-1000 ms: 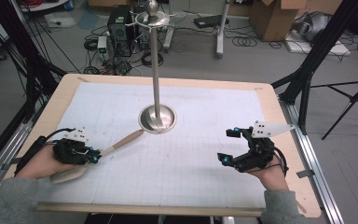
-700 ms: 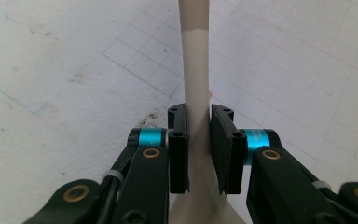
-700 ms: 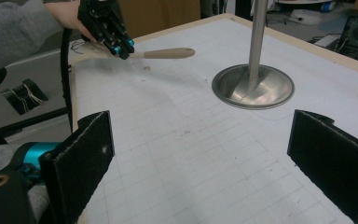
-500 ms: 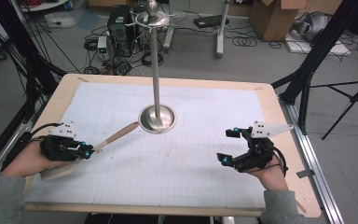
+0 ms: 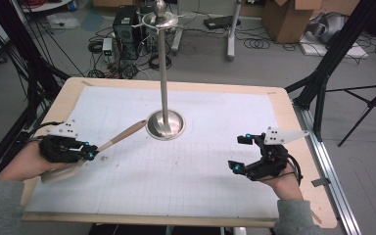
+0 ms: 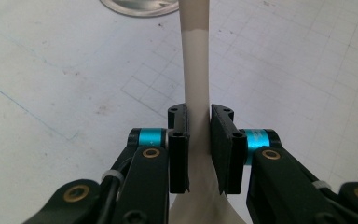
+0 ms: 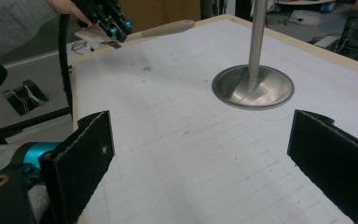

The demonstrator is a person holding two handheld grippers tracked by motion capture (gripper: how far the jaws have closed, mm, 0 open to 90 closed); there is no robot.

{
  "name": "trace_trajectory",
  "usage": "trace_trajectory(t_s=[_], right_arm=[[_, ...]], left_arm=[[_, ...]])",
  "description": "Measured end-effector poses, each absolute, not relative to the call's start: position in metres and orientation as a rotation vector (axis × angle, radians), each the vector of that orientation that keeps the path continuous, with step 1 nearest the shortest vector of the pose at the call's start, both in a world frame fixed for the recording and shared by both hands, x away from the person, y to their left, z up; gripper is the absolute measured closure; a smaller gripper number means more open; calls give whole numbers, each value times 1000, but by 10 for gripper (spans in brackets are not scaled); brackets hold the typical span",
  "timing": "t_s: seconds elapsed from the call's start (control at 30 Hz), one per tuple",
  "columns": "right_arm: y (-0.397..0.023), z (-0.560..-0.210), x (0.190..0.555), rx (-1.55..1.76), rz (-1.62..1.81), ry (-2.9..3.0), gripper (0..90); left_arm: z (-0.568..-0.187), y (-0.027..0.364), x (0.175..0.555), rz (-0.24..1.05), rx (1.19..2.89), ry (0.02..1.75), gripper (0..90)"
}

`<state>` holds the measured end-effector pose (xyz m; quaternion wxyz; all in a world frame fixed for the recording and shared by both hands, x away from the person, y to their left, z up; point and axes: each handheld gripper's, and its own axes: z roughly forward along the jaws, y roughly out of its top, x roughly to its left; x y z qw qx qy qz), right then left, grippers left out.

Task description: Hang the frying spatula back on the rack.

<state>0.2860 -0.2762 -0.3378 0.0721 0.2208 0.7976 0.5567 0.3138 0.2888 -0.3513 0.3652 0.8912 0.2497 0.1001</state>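
- Wooden spatula [image 5: 112, 141]: we judge it light, stiff and smooth; best held at the neck, as here, lifted clear of the bench [image 5: 293, 122].
- Left gripper [image 6: 199, 140]: clamped on it.
- Right gripper [image 5: 242, 154]: jaws wide, empty.
- Steel stand [image 5: 165, 122]: ahead.

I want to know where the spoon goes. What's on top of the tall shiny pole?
The tall silver metal pole carries a thin metal ring and a round knob on top. Nothing hangs there. Its wide round base hides the table beneath it.
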Motion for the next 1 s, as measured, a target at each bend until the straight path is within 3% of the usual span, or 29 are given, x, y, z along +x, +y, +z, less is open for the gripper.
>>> trace_trajectory(t_s=[1.0], right_arm=[[-282,-339,285,675,1683,2387,62]], left_arm=[[-292,299,319,304,2236,578,771]])
